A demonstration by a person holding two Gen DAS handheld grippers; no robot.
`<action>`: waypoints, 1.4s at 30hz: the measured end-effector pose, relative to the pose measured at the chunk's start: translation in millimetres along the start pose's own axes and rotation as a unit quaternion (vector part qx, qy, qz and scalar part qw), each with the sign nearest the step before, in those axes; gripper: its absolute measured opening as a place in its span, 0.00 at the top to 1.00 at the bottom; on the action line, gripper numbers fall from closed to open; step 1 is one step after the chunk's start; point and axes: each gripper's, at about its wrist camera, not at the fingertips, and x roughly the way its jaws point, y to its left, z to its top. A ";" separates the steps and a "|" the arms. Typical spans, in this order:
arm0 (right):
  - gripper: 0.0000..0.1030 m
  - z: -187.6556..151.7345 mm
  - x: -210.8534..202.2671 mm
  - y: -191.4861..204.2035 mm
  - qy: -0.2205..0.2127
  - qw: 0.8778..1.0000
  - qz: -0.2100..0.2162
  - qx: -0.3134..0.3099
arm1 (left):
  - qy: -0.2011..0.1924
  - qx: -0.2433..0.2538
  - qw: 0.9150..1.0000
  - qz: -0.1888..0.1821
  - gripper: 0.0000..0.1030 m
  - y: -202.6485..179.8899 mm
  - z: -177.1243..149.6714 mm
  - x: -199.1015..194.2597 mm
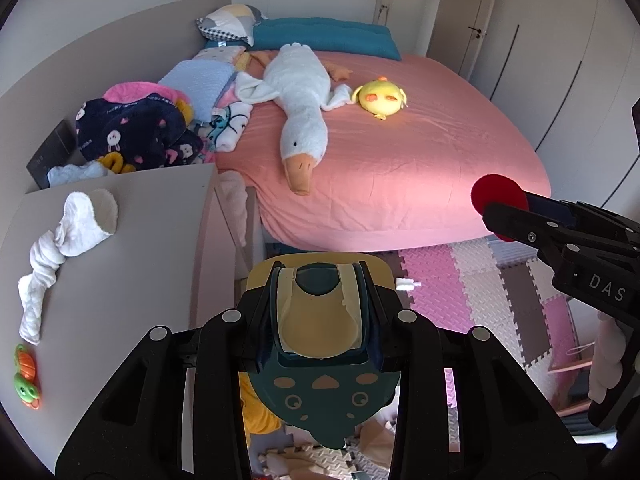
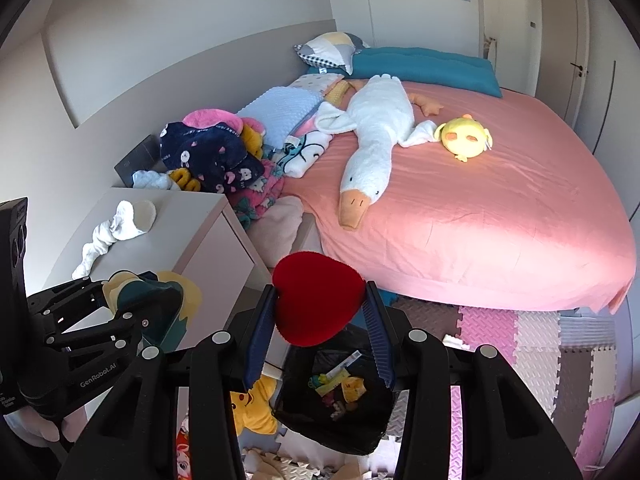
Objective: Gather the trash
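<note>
A pink bed [image 2: 480,216] is carrying a goose [image 2: 372,140] and chick [image 2: 466,138], while above a black bin bag [image 2: 336,420] the right gripper [image 2: 320,308] is clamping a red heart [image 2: 316,300] and the left gripper [image 1: 320,312] is gripping a bib [image 1: 320,392].

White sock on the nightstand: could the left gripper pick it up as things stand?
Probably not yet: the left gripper is shut on a teal and yellow toy, so its jaws are occupied, though the white sock lies uncovered on the nightstand.
</note>
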 end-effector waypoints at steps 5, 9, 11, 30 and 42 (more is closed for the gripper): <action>0.56 -1.3 -0.9 -10.3 0.000 1.000 -0.005 0.007 | 0.006 0.008 1.000 -0.005 0.66 -8.4 2.8 5.4; 0.56 -1.5 0.2 -15.9 0.001 1.000 -0.008 0.012 | 0.010 0.014 1.000 -0.007 0.66 -13.9 3.9 9.8; 0.56 -1.9 2.0 -17.5 0.003 1.000 -0.010 0.013 | 0.015 0.015 1.000 -0.008 0.66 -15.4 3.8 13.0; 0.38 6.9 4.1 -17.8 0.000 0.999 -0.037 0.016 | 0.023 0.014 1.000 0.016 0.20 -5.4 6.2 15.4; 0.38 7.8 8.7 -0.5 0.003 1.000 -0.024 0.001 | 0.025 0.004 0.999 0.028 0.20 4.4 0.8 9.8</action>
